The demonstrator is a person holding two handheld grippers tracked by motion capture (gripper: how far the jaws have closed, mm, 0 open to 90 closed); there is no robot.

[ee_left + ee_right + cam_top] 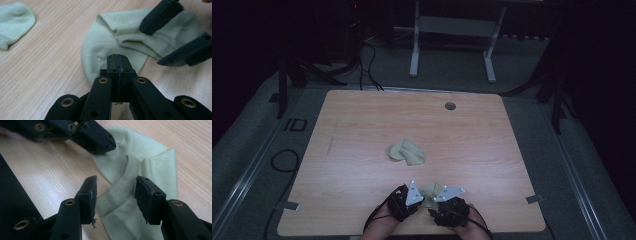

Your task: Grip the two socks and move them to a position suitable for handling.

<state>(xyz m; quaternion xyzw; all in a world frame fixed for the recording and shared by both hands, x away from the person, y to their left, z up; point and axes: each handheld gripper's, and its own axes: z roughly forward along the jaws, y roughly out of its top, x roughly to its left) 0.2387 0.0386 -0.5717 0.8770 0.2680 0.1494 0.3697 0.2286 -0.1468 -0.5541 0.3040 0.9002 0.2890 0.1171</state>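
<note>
A pale green sock lies near the table's front edge between my two grippers. My left gripper is shut, and its tip pinches the sock at its rounded edge, where the fabric creases toward the jaws. My right gripper is open, with one jaw on each side of the sock's ribbed cuff and not closed on it. A second pale green sock lies crumpled at the middle of the table; the left gripper view has it at the upper left.
The wooden table has a round cable hole near its far edge. A white desk frame stands on the floor beyond. Cables run along the floor at the left.
</note>
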